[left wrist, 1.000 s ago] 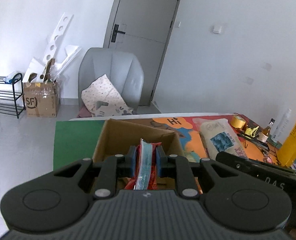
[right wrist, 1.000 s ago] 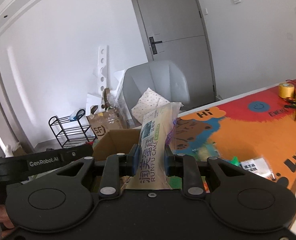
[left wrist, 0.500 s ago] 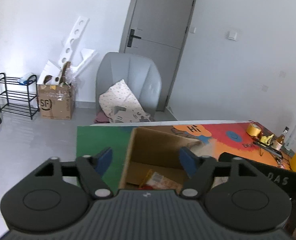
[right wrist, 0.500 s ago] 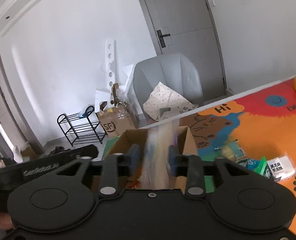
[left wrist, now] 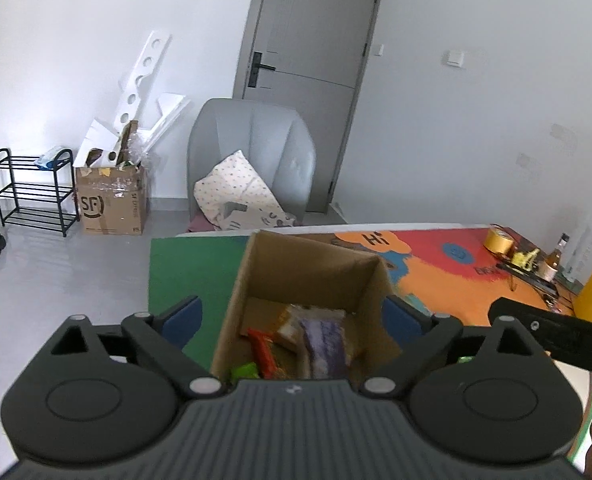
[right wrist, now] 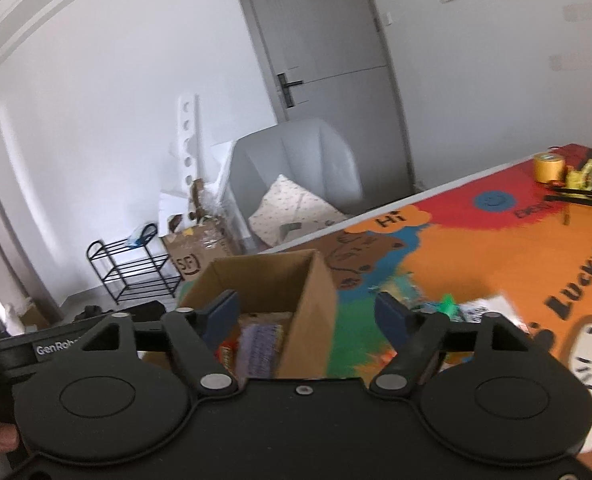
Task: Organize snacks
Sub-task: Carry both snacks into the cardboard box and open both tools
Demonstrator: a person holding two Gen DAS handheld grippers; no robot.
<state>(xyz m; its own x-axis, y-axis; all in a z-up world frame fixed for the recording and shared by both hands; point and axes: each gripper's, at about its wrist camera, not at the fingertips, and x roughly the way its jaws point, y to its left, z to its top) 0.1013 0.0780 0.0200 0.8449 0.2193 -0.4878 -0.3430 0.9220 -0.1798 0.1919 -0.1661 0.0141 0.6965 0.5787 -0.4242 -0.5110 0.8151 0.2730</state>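
Both grippers hang wide open and empty: the left gripper (left wrist: 292,316) straddles the cardboard box (left wrist: 296,264) holding snack packets (left wrist: 319,336) directly below it. The right gripper (right wrist: 307,312) spans the box's right wall, loose packets (right wrist: 455,308) just right of it. Dropping carelessly, a finger could clip that wall and shove the box.

Floor carton (left wrist: 111,204): read "SF"
Table mat (right wrist: 475,264): read "Hi", "Lucky"
Left gripper (right wrist: 56,350): read "GenRob", rest hidden
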